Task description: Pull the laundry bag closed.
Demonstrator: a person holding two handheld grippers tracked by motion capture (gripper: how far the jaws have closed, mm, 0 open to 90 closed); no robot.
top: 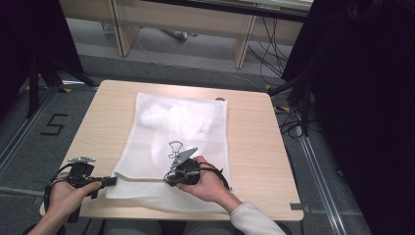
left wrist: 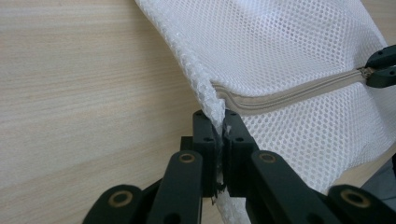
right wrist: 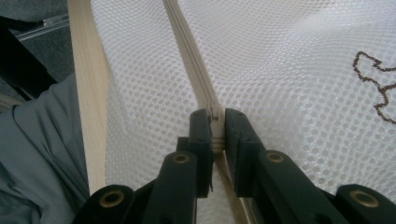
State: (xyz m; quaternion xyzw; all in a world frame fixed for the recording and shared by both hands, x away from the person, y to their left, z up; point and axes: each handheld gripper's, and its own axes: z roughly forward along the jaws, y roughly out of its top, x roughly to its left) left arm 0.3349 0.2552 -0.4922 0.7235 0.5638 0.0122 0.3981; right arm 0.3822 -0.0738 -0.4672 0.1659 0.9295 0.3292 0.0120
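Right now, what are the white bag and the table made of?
The white bag looks like soft synthetic mesh: tiny holes all over, with a beige fabric zipper. The table seems pale wood or wood-look laminate, matte; fine grain lines show.

bare table (top: 254, 132) right of mesh bag (top: 186, 127), open strip left, nothing upright

Even, soft overhead light is falling on table (top: 254, 147) in high view; no hard shadows, no glare. Dark curtains at both sides are swallowing detail. High view is looking slightly soft and grainy. White mesh bag (top: 181, 122) is reading bright, nearly washing out at centre. In both gripper views, mesh weave is showing crisp; black jaws at bottom edge are blurring slightly.
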